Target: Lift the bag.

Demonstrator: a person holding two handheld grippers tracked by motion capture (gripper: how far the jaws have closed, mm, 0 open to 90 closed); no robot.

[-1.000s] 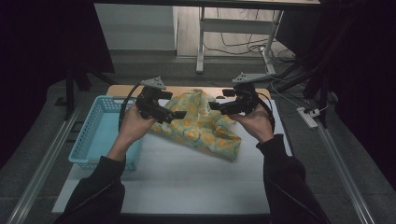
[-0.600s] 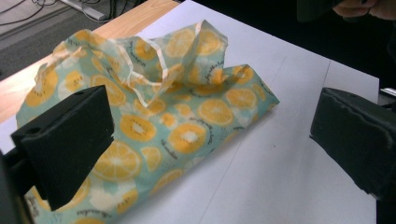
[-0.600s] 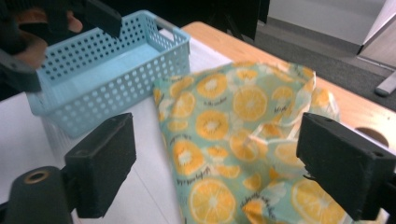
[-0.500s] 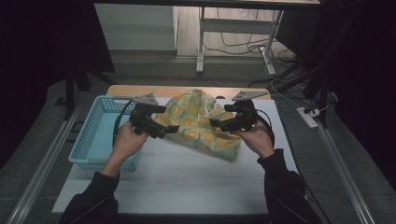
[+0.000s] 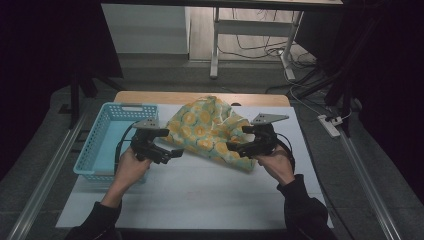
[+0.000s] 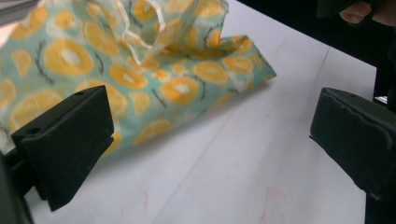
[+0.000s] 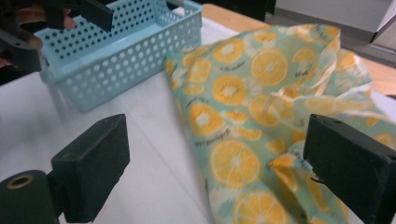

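Cloth (image 5: pixel 212 130) with orange-slice print, bunched on the white counter (image 5: pixel 200 195) beside the blue basket (image 5: pixel 107 137), let go for now, flanked by left gripper (image 5: pixel 172 152) and right gripper (image 5: pixel 235 146), fingers spread wide, right ones just opened, ready for regrasping an edge.

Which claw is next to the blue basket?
The left claw; it sits right beside the blue basket, while the right claw is across the orange-print cloth.

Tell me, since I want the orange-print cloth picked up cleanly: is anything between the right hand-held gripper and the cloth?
Nothing visible. The right hand-held gripper stands open right at the cloth, with only bare white table under it.
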